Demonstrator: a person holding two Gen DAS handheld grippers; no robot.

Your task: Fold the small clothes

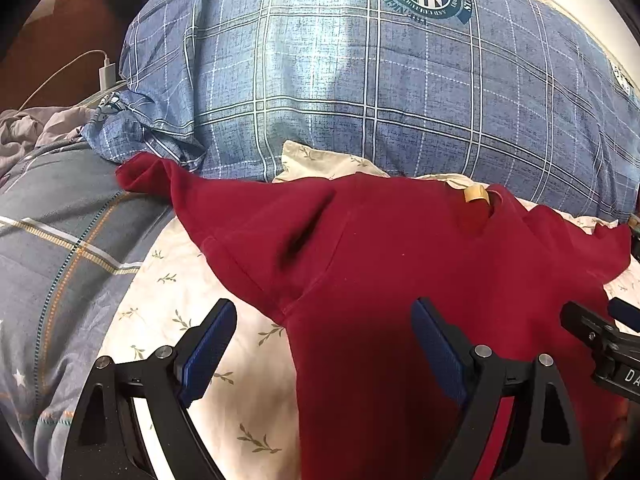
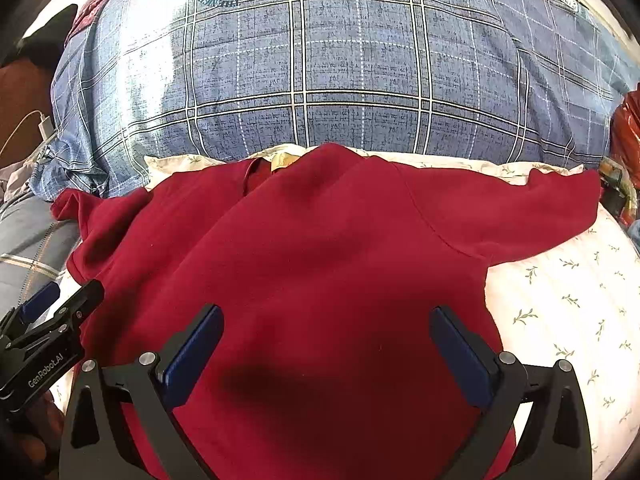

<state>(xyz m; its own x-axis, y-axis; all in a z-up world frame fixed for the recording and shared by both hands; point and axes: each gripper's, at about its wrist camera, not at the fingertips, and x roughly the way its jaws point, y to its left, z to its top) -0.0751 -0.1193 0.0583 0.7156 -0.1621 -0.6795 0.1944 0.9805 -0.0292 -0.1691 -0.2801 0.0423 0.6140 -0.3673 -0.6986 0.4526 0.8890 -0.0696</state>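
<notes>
Evidently ready for a first fold, the red sweater (image 2: pixel 304 248) lies spread flat on the floral sheet (image 2: pixel 560 300) just ahead of both grippers, the left gripper (image 1: pixel 324 344) and right gripper (image 2: pixel 326 344) wide open, seemingly holding nothing.

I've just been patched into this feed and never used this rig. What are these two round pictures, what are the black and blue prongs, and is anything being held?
Each picture comes from a fisheye camera on a hand-held gripper, looking along its tongs. The left wrist view shows the left tongs, wide open; the right wrist view shows the right tongs, also wide open. Neither holds anything. A red sweatshirt lies spread flat, sleeves out, on a white leaf-print sheet. Behind it sits a blue plaid pillow. Each view also catches the other gripper at its edge.
</notes>
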